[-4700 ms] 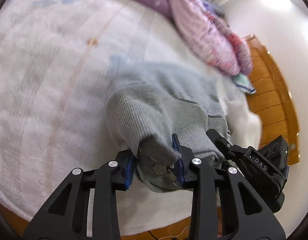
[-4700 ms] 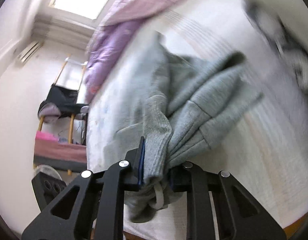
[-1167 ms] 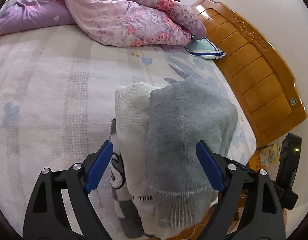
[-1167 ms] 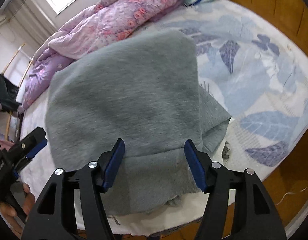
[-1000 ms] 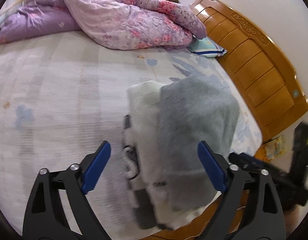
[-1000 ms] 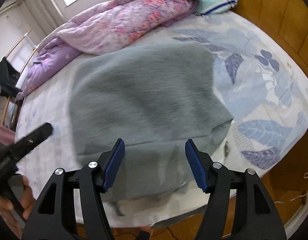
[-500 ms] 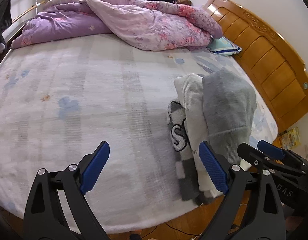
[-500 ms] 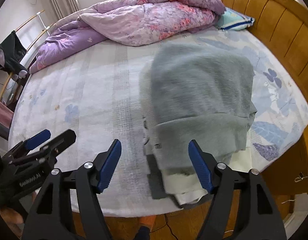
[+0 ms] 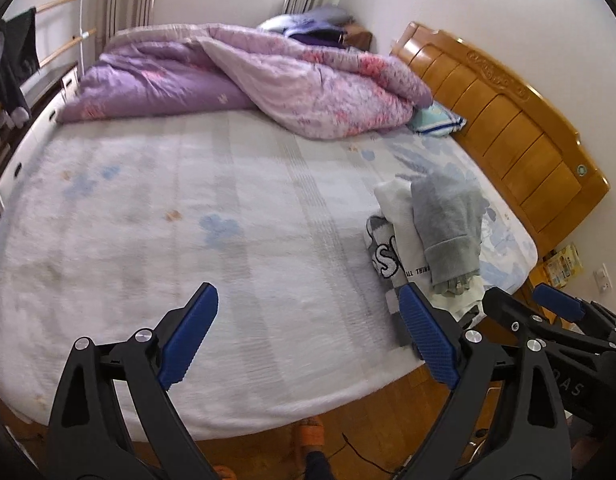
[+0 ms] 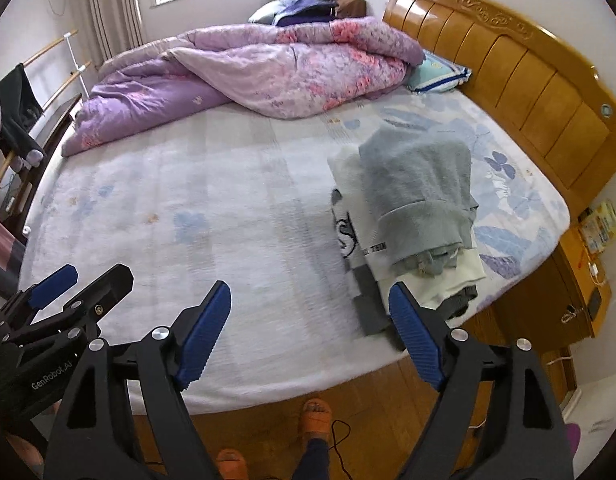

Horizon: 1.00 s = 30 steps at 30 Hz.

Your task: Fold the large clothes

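Observation:
A folded grey sweater (image 9: 448,220) lies on top of a stack of folded clothes, with a white printed garment (image 9: 396,240) under it, near the bed's right front edge. The stack shows in the right wrist view too, the grey sweater (image 10: 416,196) over the white garment (image 10: 356,220). My left gripper (image 9: 308,332) is open and empty, held above the bed's front edge, left of the stack. My right gripper (image 10: 308,324) is open and empty, also back from the stack. The right gripper shows in the left wrist view (image 9: 548,312), and the left gripper in the right wrist view (image 10: 80,280).
The bed (image 10: 188,200) has a pale floral sheet. A purple and pink quilt (image 10: 248,68) is heaped at the back. A wooden headboard (image 10: 528,72) runs along the right. A nightstand (image 10: 580,280) stands at right. A clothes rack (image 10: 24,104) stands at left. Feet in orange slippers (image 10: 316,412) are on the wooden floor.
Both grippers let go of the grey sweater on the stack and pulled back and up from the bed; the stack now sits farther away, to the right.

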Tool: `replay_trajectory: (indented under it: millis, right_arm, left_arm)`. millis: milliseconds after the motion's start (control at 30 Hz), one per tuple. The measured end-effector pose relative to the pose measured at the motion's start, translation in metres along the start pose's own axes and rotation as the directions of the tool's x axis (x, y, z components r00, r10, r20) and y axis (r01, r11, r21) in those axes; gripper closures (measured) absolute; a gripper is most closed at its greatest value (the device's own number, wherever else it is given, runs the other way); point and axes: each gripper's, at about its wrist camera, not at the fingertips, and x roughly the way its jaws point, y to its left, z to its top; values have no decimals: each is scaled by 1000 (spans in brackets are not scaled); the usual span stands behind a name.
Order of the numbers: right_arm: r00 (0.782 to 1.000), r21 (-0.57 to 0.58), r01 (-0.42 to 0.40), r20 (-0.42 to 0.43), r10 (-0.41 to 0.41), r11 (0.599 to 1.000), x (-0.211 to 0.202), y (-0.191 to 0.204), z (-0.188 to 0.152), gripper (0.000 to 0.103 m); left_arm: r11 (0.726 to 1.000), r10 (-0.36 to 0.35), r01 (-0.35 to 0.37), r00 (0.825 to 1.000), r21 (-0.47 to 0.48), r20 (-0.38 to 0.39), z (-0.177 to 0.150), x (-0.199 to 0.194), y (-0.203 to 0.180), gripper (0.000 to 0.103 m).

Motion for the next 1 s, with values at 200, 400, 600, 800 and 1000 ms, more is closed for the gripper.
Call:
replay_trajectory:
  millis: [200,400,600,800,1000]
  right_arm:
    - [999,19,2,45,-3,1000,-73,30,-8,24]
    - [997,-5,4,73,-4,1000,-126,45,-7,18]
    - [996,-33,-13,90,16,999,-165,54,-2,17]
    - [993,-80,-38,104,47,996,-195,62,3,15]
    - [988,-94,-40,142,53,995,-221,65,11,15]
  left_arm:
    - [999,9,-11,999,49,47,3,-78,11,10]
    - [999,21,-24,997,35,76,8,-137,12,10]
    - [997,59,-63,994,33,93,17,-183,10,10]
    - [995,103,-104,988,-2,116,21,-224,7,10]
    - [993,118,-118,982,-9,149,31,-251,1,10]
